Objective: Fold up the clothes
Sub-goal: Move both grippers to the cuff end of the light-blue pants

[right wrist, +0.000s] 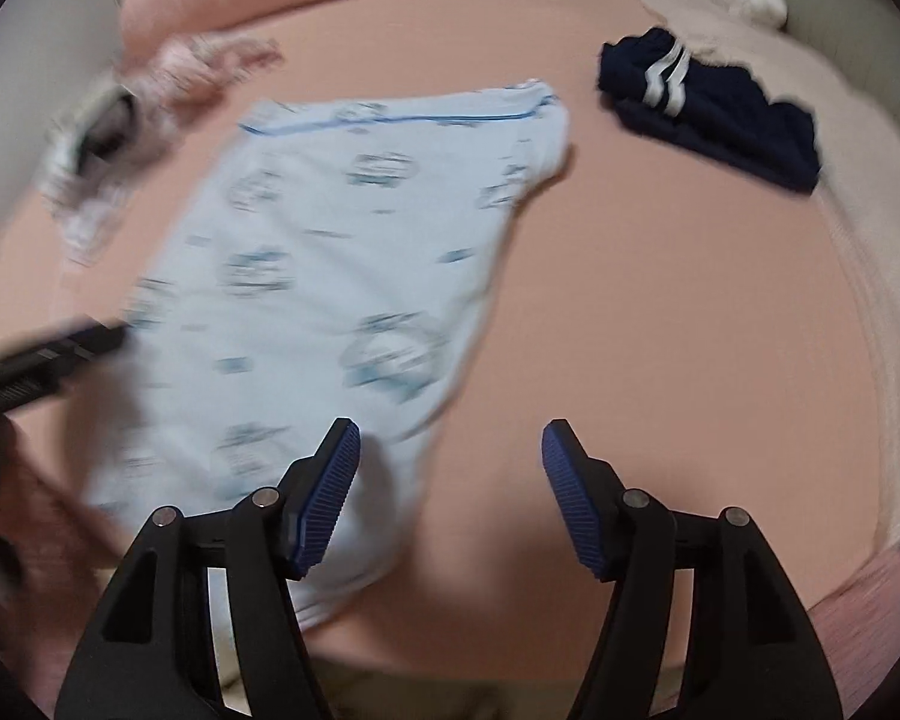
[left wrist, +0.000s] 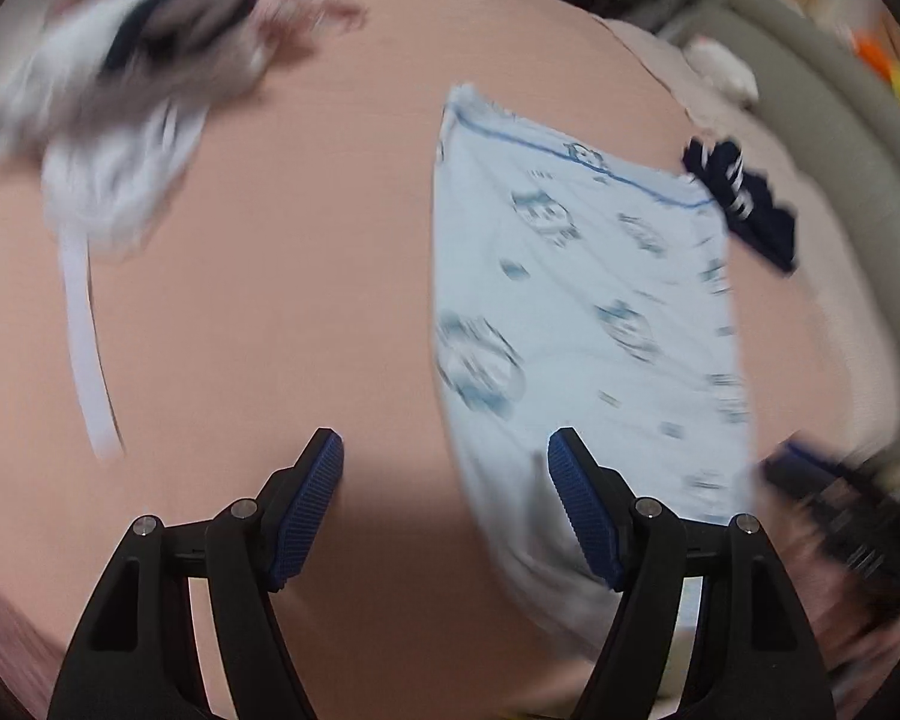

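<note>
On the left of the pink bed (right wrist: 660, 300), a blurred heap of grey and white clothes (left wrist: 126, 120) lies, perhaps with a white strap trailing from it. In the middle the light-blue printed garment (right wrist: 330, 276) lies flat, its long axis running from near me up to the far blue-trimmed edge. A navy striped garment (right wrist: 714, 114) sits apart on the right. My left gripper (left wrist: 445, 507) and right gripper (right wrist: 450, 495) hover with jaws spread, holding nothing.
</note>
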